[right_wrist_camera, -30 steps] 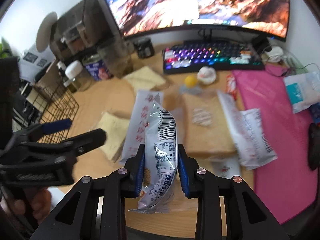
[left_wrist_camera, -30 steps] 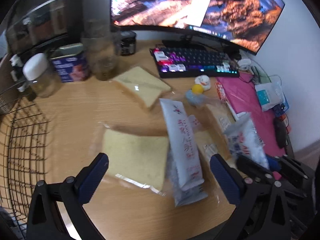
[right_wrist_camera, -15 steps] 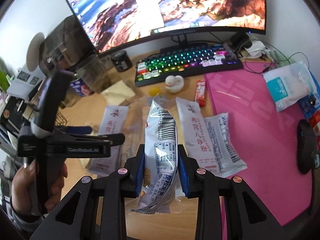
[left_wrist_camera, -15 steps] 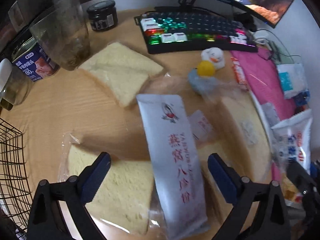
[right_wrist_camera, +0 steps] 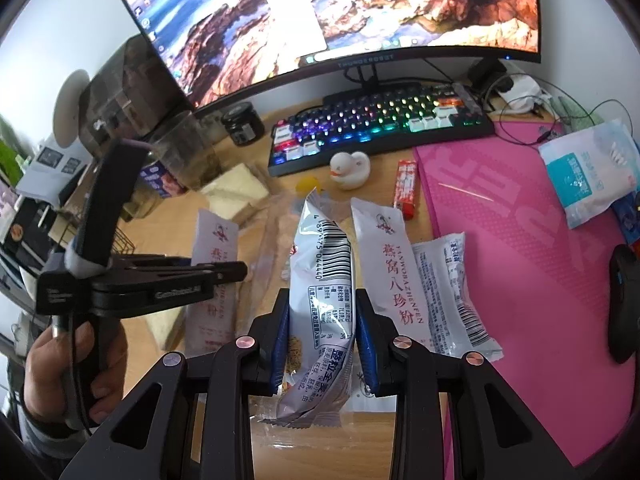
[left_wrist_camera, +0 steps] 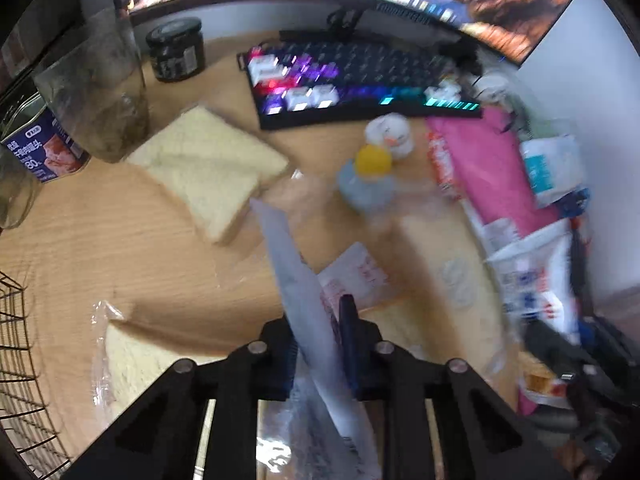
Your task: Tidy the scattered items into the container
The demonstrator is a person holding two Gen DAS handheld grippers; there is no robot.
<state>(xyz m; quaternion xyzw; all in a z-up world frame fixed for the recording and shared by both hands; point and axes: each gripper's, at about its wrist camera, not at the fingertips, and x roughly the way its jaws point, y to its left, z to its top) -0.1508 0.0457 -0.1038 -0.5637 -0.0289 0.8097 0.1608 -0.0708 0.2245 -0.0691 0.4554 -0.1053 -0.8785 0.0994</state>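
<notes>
Silver packet: a barcoded silver snack packet (right_wrist_camera: 324, 300) is clamped upright between the blue pads of the right gripper (right_wrist_camera: 322, 332), lifted clear of the desk.
Left gripper: the jaws of the left gripper (left_wrist_camera: 320, 344) are seen closing on a long white sachet (left_wrist_camera: 296, 280); the sachet runs between the pads and appears pinched, though the view is blurred.
Step in hand: a pick is judged to be under way on both sides, with one packet carried and a second being taken.
Container: the black wire basket (left_wrist_camera: 20, 360) is glimpsed at the left edge of the left wrist view, apart from both packets; nothing can be made out inside it.
Next move: both packets would need to be lifted and carried left to the basket, then released over its open top.
Scattered items left: another white sachet (right_wrist_camera: 384, 264) and a clear-wrapped packet (right_wrist_camera: 456, 292) are lying side by side on the desk, overlapping the pink mat (right_wrist_camera: 520, 260).
Bagged bread: slices (left_wrist_camera: 208, 164) in clear wrap are spread beside the left gripper.
In the way: a glass jar (left_wrist_camera: 100, 92), a blue tin (left_wrist_camera: 44, 148) and a dark jar (left_wrist_camera: 176, 54) are standing near the basket side.
Also noted: a lit keyboard (right_wrist_camera: 380, 120), a white duck (right_wrist_camera: 350, 168) and a monitor (right_wrist_camera: 340, 12) are seen behind.
</notes>
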